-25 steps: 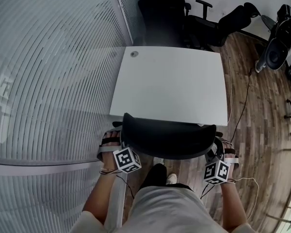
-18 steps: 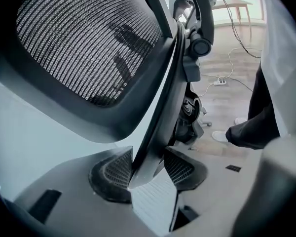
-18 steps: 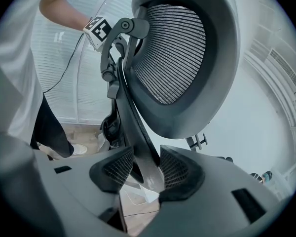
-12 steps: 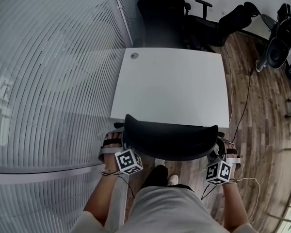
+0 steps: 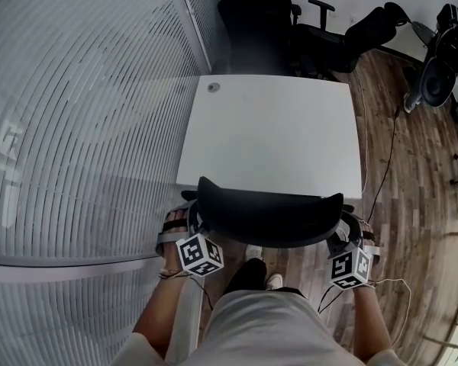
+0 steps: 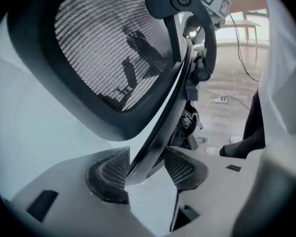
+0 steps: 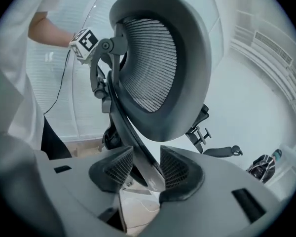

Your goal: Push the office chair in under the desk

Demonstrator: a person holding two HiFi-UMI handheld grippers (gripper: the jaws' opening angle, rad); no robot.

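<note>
The black mesh office chair [image 5: 267, 219] stands with its backrest top at the near edge of the white desk [image 5: 275, 132]. My left gripper [image 5: 187, 231] is shut on the left side of the backrest frame, and my right gripper [image 5: 343, 241] is shut on the right side. In the left gripper view the dark frame bar [image 6: 155, 132] runs between the ribbed pads [image 6: 111, 169], with the mesh back [image 6: 113, 48] above. The right gripper view has the frame bar [image 7: 138, 157] clamped between its pads [image 7: 175, 169]. The seat is hidden under the backrest.
A striped glass partition [image 5: 84, 113] runs along the left of the desk. Other black chairs [image 5: 290, 25] stand behind the desk. Cables [image 5: 382, 174] trail over the wooden floor at right, near a fan [image 5: 435, 82]. My legs and shoes [image 5: 252, 273] are just behind the chair.
The chair back and both grippers have edged slightly forward toward the desk. Both grips stay the same.
</note>
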